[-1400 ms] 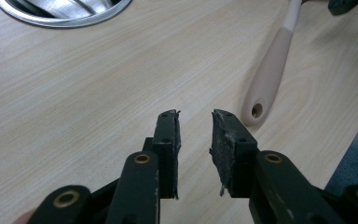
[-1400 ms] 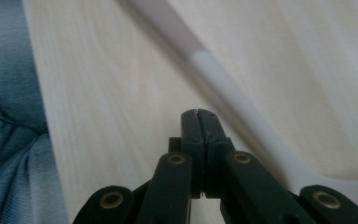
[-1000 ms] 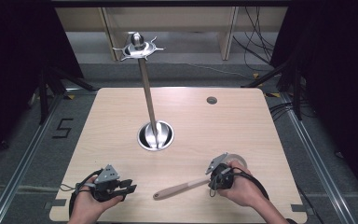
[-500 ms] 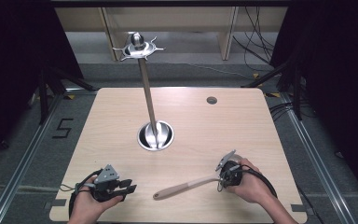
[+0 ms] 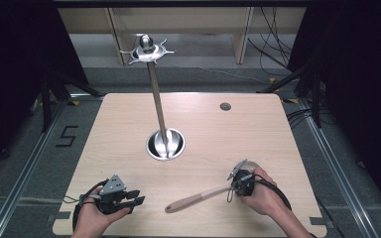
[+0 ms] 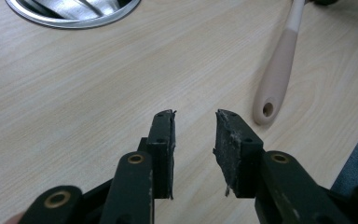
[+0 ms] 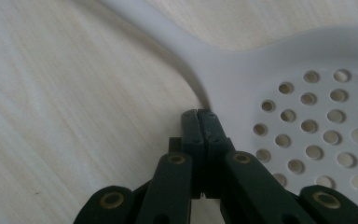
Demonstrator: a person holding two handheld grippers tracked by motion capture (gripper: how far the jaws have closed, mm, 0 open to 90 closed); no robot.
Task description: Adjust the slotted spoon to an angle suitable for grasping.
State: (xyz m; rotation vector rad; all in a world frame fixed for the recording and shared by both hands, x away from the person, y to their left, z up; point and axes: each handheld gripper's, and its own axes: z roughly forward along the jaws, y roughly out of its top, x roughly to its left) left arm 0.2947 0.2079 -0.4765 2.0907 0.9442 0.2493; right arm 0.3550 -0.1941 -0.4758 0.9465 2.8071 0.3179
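A skimmer with a beige handle [image 5: 198,197] lies on the wooden table near the front, and its white perforated head [image 7: 307,93] lies under my right hand. My right gripper [image 5: 237,182] sits at the head end. Its jaws [image 7: 200,114] are pressed together, tips at the rim where neck meets head, and nothing shows between them. At the front left my left gripper [image 5: 138,197] rests on the table, jaws apart [image 6: 195,122] and empty. The skimmer's handle end [image 6: 277,74], with its hanging hole, lies just ahead and to the right of them.
A metal utensil stand rises from a round steel base [image 5: 165,145] at the table's middle, its pole topped by a ring of hooks [image 5: 147,48]. The base rim [image 6: 74,11] is at the top of the left gripper view. A small dark hole [image 5: 225,106] marks the far right of the table.
My right hand and gripper have shifted slightly right along the skimmer toward its head. The skimmer and the left gripper have stayed where they were.
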